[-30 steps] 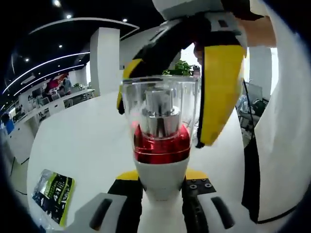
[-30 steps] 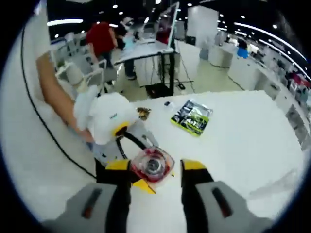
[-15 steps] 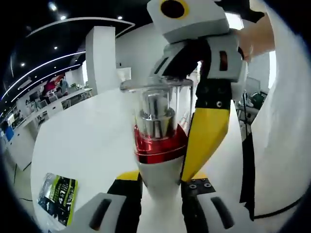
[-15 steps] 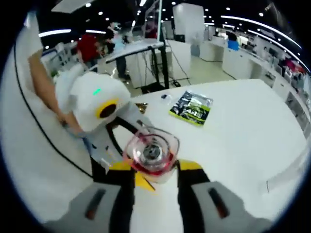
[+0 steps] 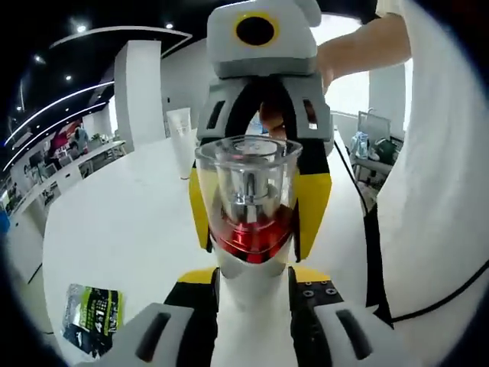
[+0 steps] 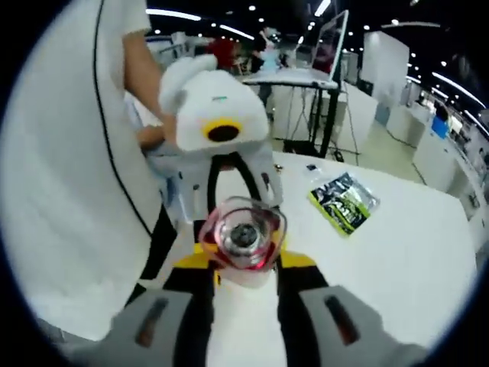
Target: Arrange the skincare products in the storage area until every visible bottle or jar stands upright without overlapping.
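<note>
Both hand-held grippers point(image 5: 252, 279) point(image 6: 243, 264) clamp one clear-capped red-collared bottle point(image 5: 250, 202); packet point(image 6: 344, 202) lettering unreadable.

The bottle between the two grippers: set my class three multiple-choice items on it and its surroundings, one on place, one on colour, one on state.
1. Where does the green packet lie?
A. on the white table
B. on the bottle
C. in a jaw

2. What colour is the band under the bottle's clear cap?
A. blue
B. red
C. green

3. How does the left gripper stand?
A. open, well clear of the bottle
B. shut on the packet
C. shut on the bottle

Answers: 1 A, the packet rests flat on the tabletop. 2 B, a red ring shows below the cap. 3 C, its jaws hug the bottle's white body, with the right gripper closed around the top.
</note>
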`<state>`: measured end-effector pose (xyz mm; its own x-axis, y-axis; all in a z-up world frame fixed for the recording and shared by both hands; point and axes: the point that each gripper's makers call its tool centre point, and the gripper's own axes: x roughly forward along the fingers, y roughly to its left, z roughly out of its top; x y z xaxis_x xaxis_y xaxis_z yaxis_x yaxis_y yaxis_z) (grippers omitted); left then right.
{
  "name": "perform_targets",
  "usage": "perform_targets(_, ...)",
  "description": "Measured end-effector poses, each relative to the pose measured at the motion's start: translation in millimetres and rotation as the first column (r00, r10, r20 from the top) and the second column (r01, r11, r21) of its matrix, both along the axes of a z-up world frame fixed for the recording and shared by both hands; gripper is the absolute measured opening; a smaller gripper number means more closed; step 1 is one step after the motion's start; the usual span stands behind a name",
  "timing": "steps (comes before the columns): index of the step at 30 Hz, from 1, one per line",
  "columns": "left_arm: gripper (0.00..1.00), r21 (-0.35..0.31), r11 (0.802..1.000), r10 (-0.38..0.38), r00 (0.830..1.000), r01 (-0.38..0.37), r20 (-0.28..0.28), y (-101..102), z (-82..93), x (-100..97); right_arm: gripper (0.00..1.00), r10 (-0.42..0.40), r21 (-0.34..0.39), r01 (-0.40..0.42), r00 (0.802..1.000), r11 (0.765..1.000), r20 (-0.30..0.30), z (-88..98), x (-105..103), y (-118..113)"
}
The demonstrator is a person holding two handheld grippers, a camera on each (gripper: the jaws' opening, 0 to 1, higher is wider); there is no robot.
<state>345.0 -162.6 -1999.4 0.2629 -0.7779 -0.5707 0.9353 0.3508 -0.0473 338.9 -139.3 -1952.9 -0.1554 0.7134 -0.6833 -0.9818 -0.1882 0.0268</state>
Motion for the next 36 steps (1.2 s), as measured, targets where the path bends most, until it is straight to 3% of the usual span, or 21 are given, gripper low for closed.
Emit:
perform_targets(4,0.33,0.005,1.0,-0.011,1.0,0.011,-0.001,-1.9,-3.1,2.5,0.3,0.016,-0.01,-0.016,1.0,1.0,-0.012,0.4,0.1,0.5)
perform_targets(9,0.33,-0.022,1.0,0.005,1.0,-0.006,-0.029,-4.3,-3.5,3.6,0.35,-0.088,-0.047,0.088,0.996,0.995,-0.008,-3.4,7.2,-1.6)
perform_targets(14,0.32,-0.04,0.997,0.071,0.997,-0.073,-0.04,-2.4,-2.5,4.6,0.38,-0.26,-0.015,0.26,0.966,0.966,-0.013,-2.5,11.6,-4.6)
perform_targets(20,0.32,-0.043,0.979,0.195,0.98,-0.197,-0.04,-1.2,-2.4,5.1,0.39,-0.378,0.044,0.378,0.926,0.925,-0.022,-0.3,9.2,1.5)
perform_targets(21,0.32,-0.045,0.975,0.218,0.975,-0.219,-0.042,-1.0,-2.4,5.6,0.39,-0.428,0.045,0.429,0.903,0.902,-0.025,-2.5,12.8,1.2)
perform_targets(22,0.32,-0.037,0.974,0.223,0.974,-0.224,-0.037,-0.4,-3.8,4.9,0.38,-0.445,0.04,0.446,0.895,0.894,-0.029,-3.7,13.4,0.7)
perform_targets(25,0.32,-0.045,0.954,0.293,0.955,-0.295,-0.053,-0.4,-2.5,7.8,0.37,-0.557,0.064,0.56,0.828,0.826,-0.067,-3.3,21.5,0.4)
perform_targets(26,0.32,-0.04,0.953,0.299,0.953,-0.301,-0.048,-0.9,-2.8,7.5,0.37,-0.565,0.064,0.57,0.821,0.819,-0.076,-3.6,21.3,0.8)
perform_targets(27,0.32,-0.043,0.949,0.31,0.949,-0.312,-0.052,-0.6,-2.8,8.0,0.38,-0.603,0.081,0.611,0.791,0.788,-0.102,-3.9,22.5,2.9)
perform_targets(29,0.32,-0.047,0.942,0.329,0.942,-0.332,-0.06,-0.2,-3.0,8.6,0.38,-0.622,0.084,0.63,0.776,0.772,-0.102,-5.6,22.4,3.0)
perform_targets(30,0.32,-0.05,0.934,0.351,0.933,-0.355,-0.075,-0.4,-3.2,8.7,0.38,-0.646,0.08,0.653,0.757,0.753,-0.095,-6.8,22.9,1.3)
perform_targets(31,0.32,-0.052,0.926,0.37,0.925,-0.375,-0.086,-0.6,-3.1,8.9,0.37,-0.691,0.092,0.698,0.716,0.71,-0.102,-6.7,26.0,-0.1)
perform_targets(32,0.32,-0.053,0.923,0.375,0.923,-0.38,-0.089,-0.6,-3.1,9.1,0.37,-0.707,0.091,0.718,0.696,0.69,-0.129,-7.3,24.5,1.2)
perform_targets(33,0.32,-0.057,0.915,0.393,0.914,-0.4,-0.103,-0.9,-3.2,9.0,0.37,-0.718,0.095,0.73,0.683,0.677,-0.131,-9.0,24.4,1.3)
perform_targets(35,0.32,-0.058,0.915,0.391,0.915,-0.398,-0.102,-1.0,-3.0,8.6,0.36,-0.73,0.107,0.743,0.67,0.661,-0.134,-8.7,25.1,1.5)
perform_targets(36,0.32,-0.059,0.916,0.389,0.915,-0.396,-0.103,-0.7,-3.0,8.4,0.35,-0.744,0.105,0.762,0.647,0.639,-0.166,-8.8,24.2,2.9)
